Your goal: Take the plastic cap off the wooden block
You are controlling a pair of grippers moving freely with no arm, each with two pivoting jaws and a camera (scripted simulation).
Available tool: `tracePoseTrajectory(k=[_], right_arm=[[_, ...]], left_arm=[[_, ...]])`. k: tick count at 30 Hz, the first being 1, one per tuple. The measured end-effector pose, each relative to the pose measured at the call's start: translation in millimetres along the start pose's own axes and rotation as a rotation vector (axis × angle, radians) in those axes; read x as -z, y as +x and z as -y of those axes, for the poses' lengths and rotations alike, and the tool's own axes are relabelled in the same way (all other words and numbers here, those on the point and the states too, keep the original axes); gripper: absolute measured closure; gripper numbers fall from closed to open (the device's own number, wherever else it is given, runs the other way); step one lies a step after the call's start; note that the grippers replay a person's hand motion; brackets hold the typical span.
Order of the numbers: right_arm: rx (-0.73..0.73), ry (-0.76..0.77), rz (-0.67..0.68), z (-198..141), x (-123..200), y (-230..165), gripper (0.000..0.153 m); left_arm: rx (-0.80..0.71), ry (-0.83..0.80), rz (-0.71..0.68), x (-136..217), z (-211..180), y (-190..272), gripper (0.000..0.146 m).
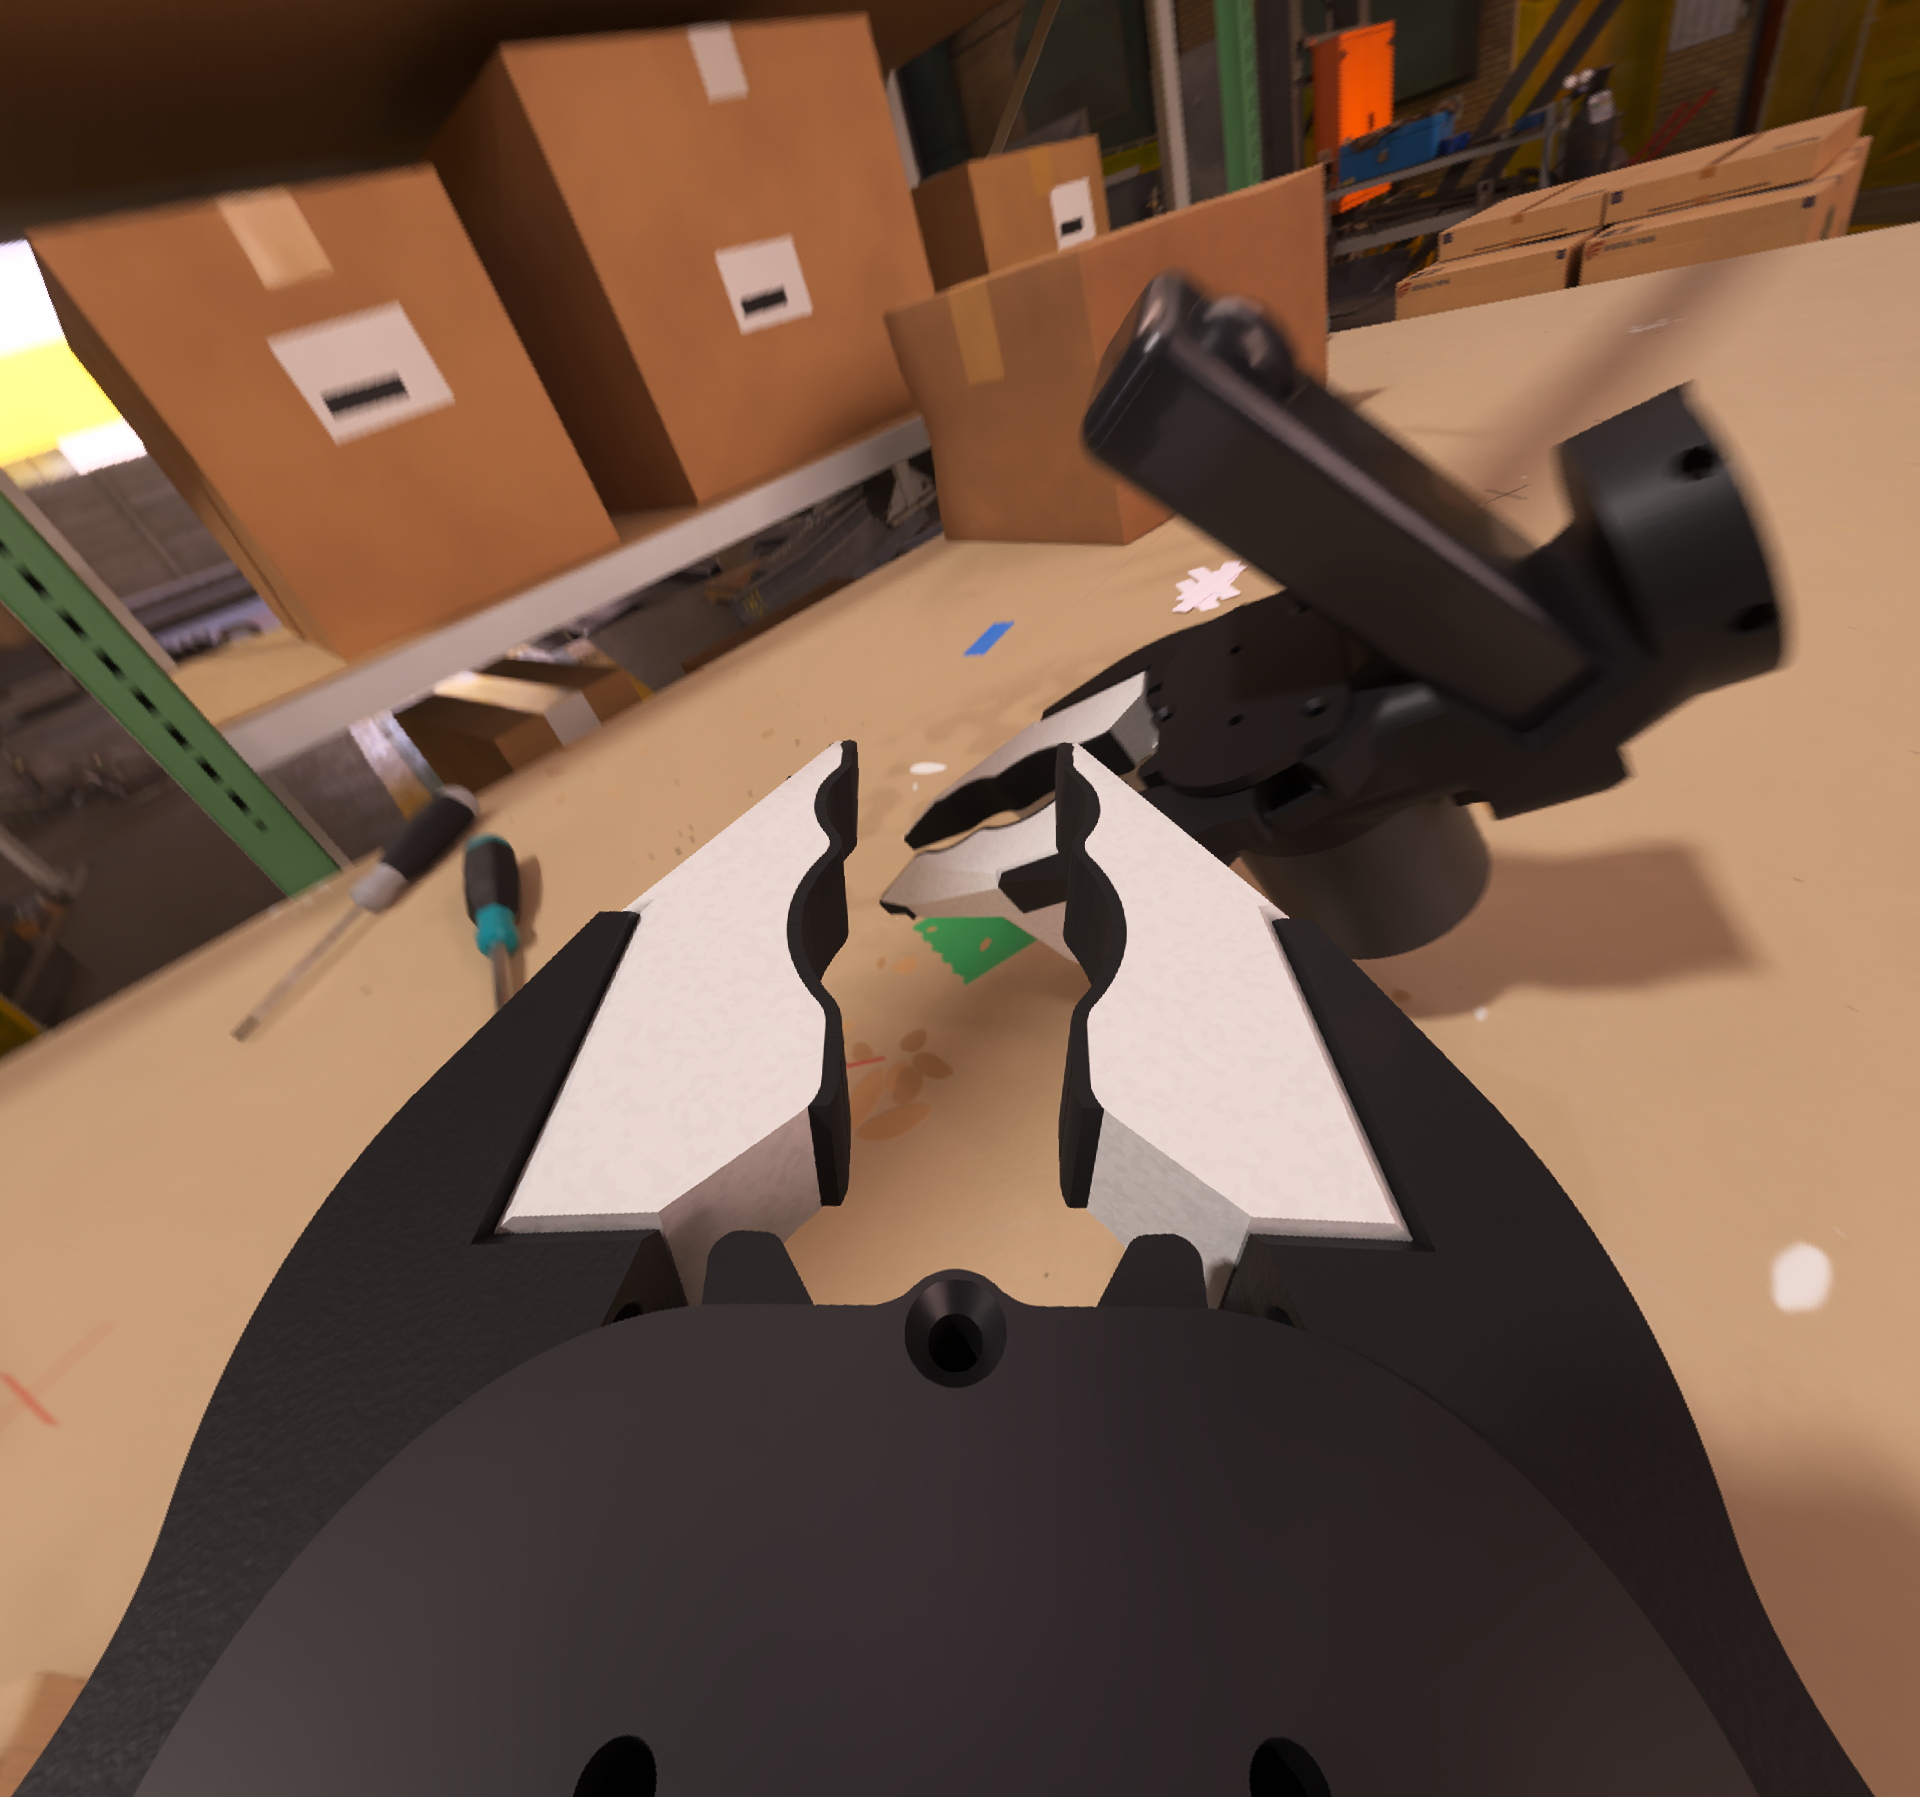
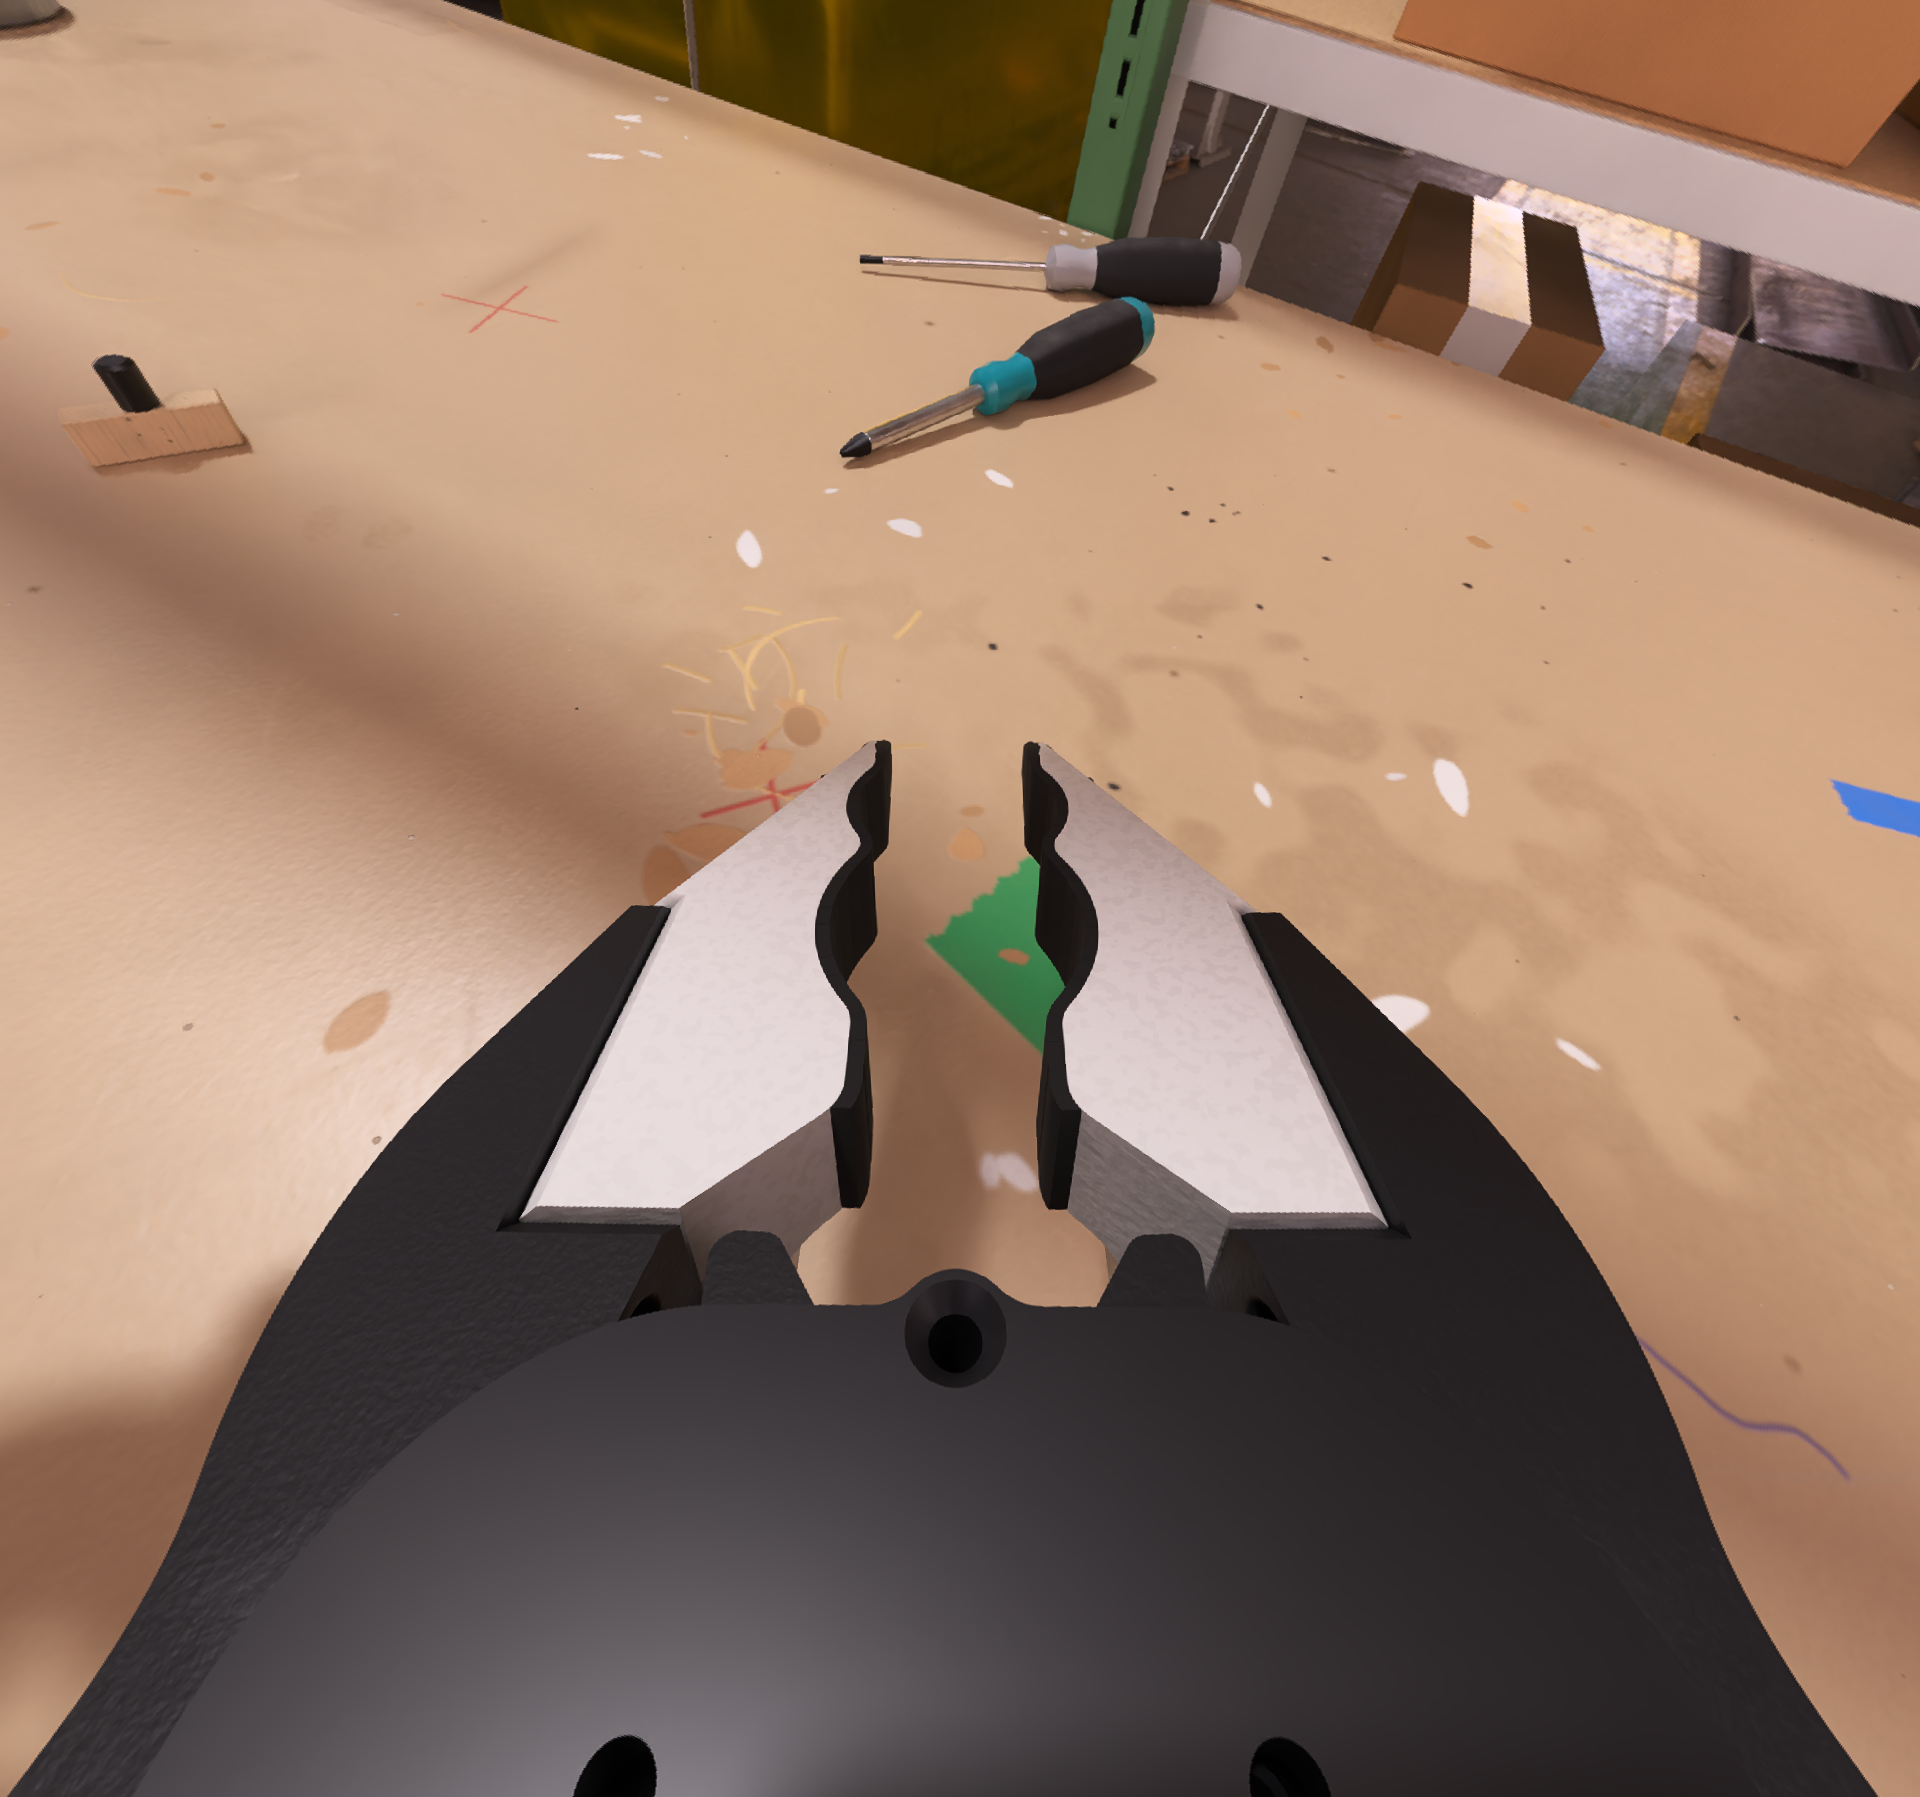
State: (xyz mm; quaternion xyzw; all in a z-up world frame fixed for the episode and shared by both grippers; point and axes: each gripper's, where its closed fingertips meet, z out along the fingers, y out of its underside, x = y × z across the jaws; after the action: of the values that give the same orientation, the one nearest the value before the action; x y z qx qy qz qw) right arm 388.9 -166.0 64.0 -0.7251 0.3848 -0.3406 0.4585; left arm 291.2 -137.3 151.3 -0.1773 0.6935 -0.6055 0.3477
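- Paint-flecked tan workbench under both claws; neither grips anything.
- Left gripper and right gripper hang released.
- Approach step, I judge: black plastic cap sits on the pale wooden block, far left ahead of the right claw; swing there.

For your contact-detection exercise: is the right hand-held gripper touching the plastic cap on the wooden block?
Apart. In the right wrist view the right hand-held gripper is open and empty, with bare table between it and the plastic cap on the wooden block far left.
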Motion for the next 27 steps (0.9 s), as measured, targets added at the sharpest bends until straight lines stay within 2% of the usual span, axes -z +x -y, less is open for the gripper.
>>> tracePoseTrajectory(k=[2, 5, 7, 9, 11, 13, 16, 18, 23, 27], right_arm=[[-0.002, -0.007, 0.009, -1, -1, -1, 0.128], [0.011, -0.019, 0.019, -2, -2, -4, 0.128], [0.027, -0.018, 0.018, -1, -3, -5, 0.128], [0.042, -0.017, 0.017, -1, -3, -7, 0.128], [0.05, -0.019, 0.02, -1, -3, -8, 0.128], [0.052, -0.019, 0.024, -1, -3, -8, 0.127], [0.044, -0.014, 0.03, -1, -2, -9, 0.128], [0.038, -0.012, 0.035, -1, -1, -9, 0.128], [0.028, -0.012, 0.043, -1, -1, -9, 0.128], [0.023, -0.019, 0.054, -2, -2, -9, 0.128]], left_arm=[[-0.075, 0.01, 0.017, 18, 18, -3, 0.111], [-0.171, -0.034, 0.102, 45, 42, -31, 0.113], [-0.156, -0.068, 0.163, 60, 52, -65, 0.113], [-0.091, -0.148, 0.199, 69, 45, -102, 0.112], [-0.003, -0.316, 0.178, 73, 14, -137, 0.11], [0.106, -0.523, 0.182, 76, -32, -172, 0.098], [0.246, -0.764, 0.245, 87, -101, -213, 0.099], [0.3, -0.851, 0.263, 94, -134, -224, 0.113], [0.316, -0.99, 0.283, 102, -180, -227, 0.111], [0.344, -1.061, 0.215, 105, -199, -217, 0.117]])
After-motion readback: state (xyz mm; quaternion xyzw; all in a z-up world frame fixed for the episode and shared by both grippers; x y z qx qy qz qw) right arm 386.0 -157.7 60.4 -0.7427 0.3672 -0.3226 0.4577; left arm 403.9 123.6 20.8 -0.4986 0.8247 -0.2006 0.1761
